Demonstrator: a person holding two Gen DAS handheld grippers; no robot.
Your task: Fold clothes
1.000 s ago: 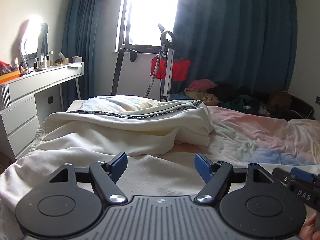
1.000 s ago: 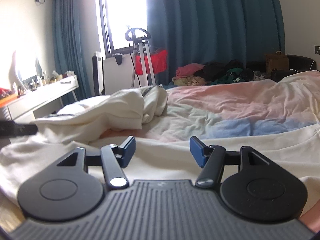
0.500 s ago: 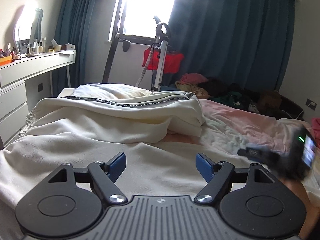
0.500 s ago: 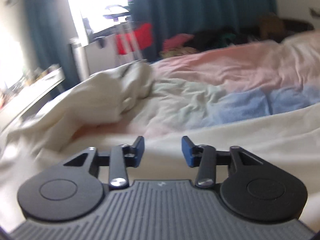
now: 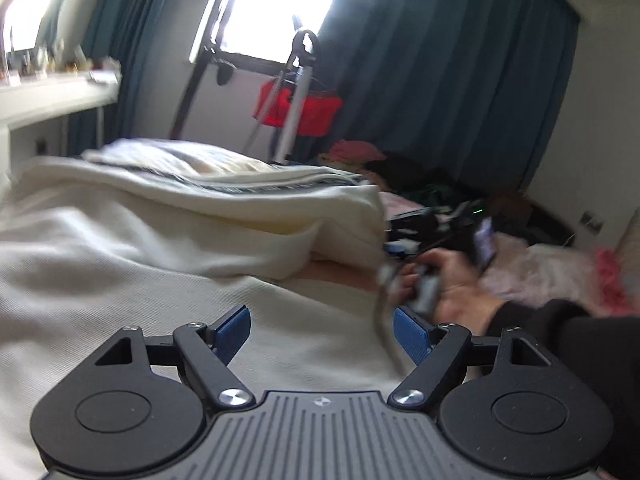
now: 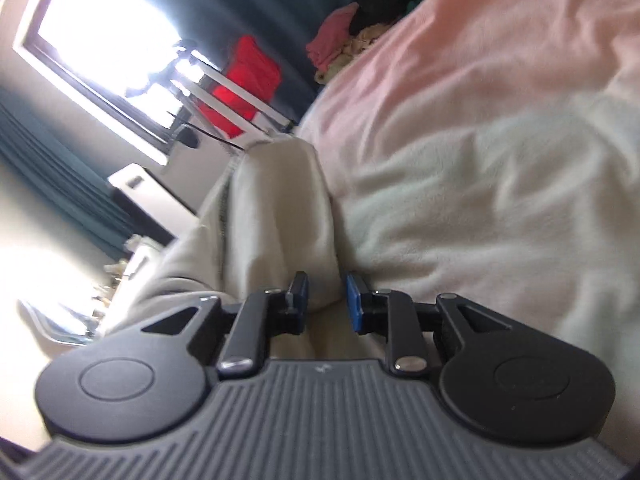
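Observation:
A cream garment (image 5: 168, 216) with a dark printed stripe lies rumpled across the bed. My left gripper (image 5: 322, 330) is open and empty, low over its near, flat part. My right gripper (image 6: 327, 300) is rolled sideways, its jaws narrowed with a small gap, around the end of a folded part of the cream garment (image 6: 280, 216); I cannot tell whether the pads touch the cloth. In the left wrist view the right gripper (image 5: 408, 240) shows blurred, held by a hand (image 5: 460, 292) beside the fold's right end.
A pink and pale blue bedspread (image 6: 480, 128) covers the bed. A clothes pile (image 5: 400, 160) lies at the far end. A stand with a red bag (image 5: 298, 110) is by the window. A white dresser (image 5: 48, 104) is at the left.
My right gripper has rolled sideways, narrowed its jaws and moved up to the end of the folded cream garment. My left gripper has shifted slightly and stayed open.

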